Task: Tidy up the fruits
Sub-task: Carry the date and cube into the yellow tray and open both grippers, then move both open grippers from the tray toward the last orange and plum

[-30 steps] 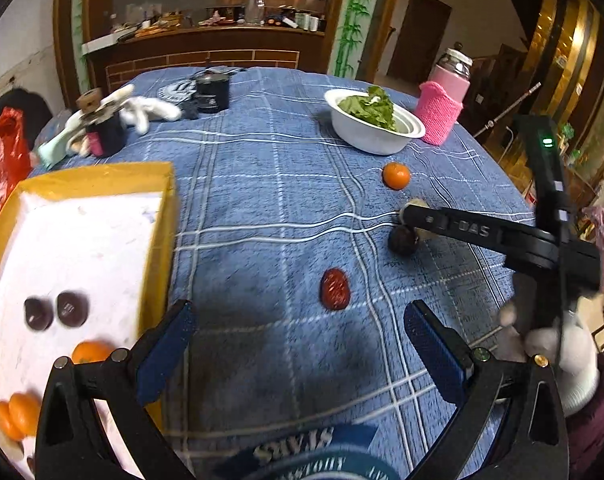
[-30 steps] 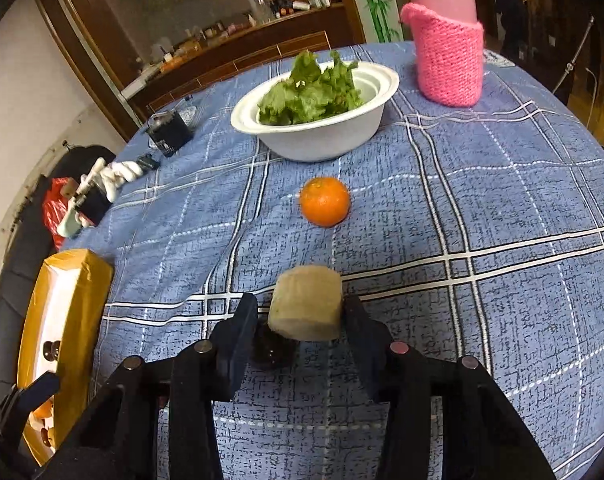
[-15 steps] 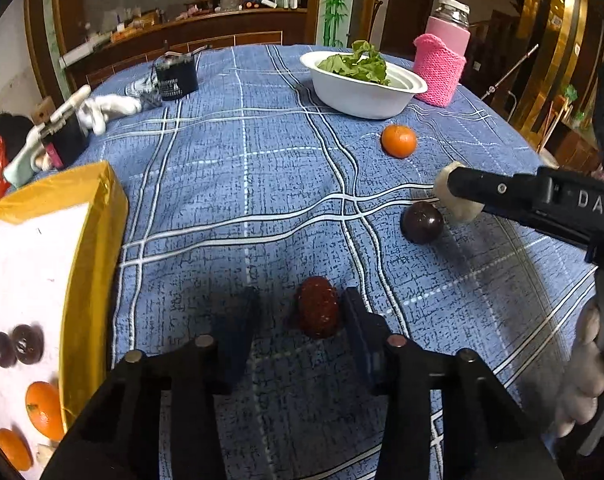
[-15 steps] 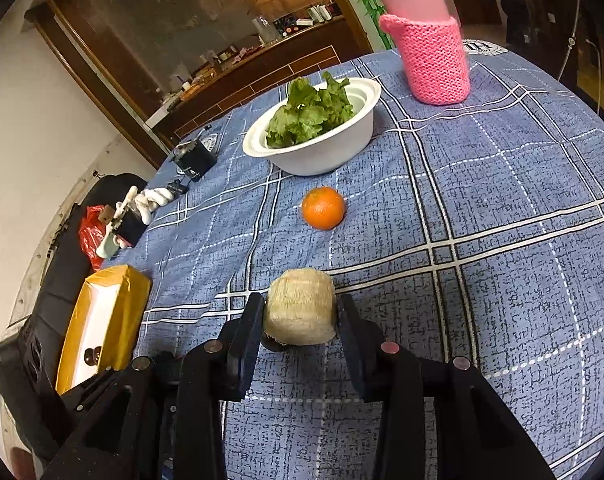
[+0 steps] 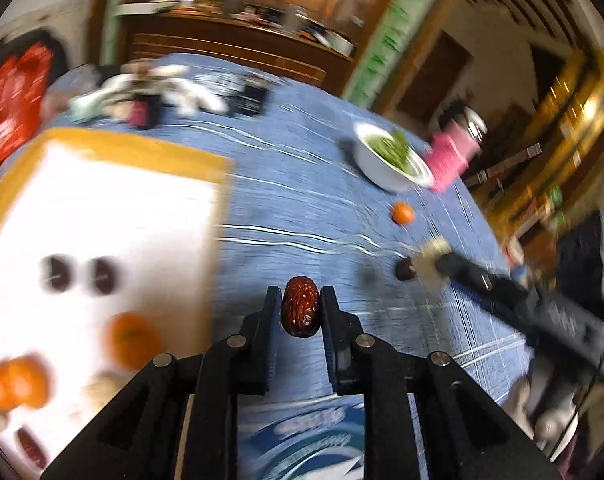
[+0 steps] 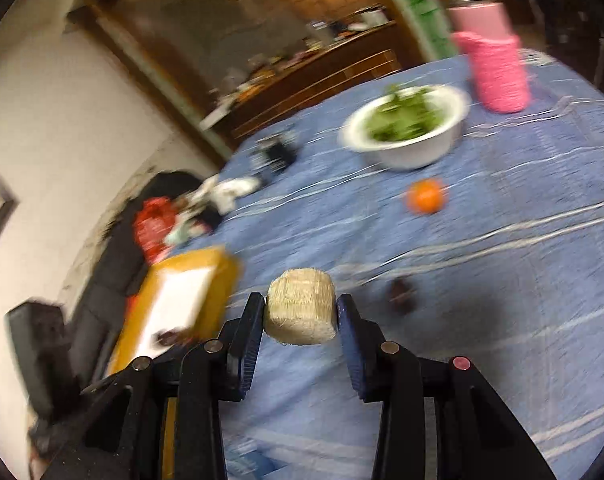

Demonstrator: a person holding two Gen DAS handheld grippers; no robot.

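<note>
Now pinching the red date [image 5: 300,312] squarely in the left tool [image 5: 300,304], closing tight on its short sides and letting the long wrinkled body hang clear of the blue-checked bench [image 5: 302,200] instead of rolling on it. Keeping it tipped downward, just beside the yellow-rimmed box [image 5: 134,148], presumably for dropping among the two dark round fruits [image 5: 80,274] and the orange fruits [image 5: 132,340] already lying inside, the likely sorting place. Meanwhile gripping a pale ridged chunk [image 6: 300,306] in the right tool [image 6: 300,312], standing partly open only for the sake of the chunk's width, pressing the pads on its two flat ends and so stopping the curved side from slipping. Holding it seemingly lifted above the cloth and aiming toward the same box, some way off in the right wrist view. Leaving a loose mandarin [image 5: 402,213] and a small dark fruit [image 5: 405,270] lying on the bench near the white bowl [image 5: 389,184] of greens, well apart from the box, probably as later pickups. Judging the step in hand as carrying both pieces over for release
</note>
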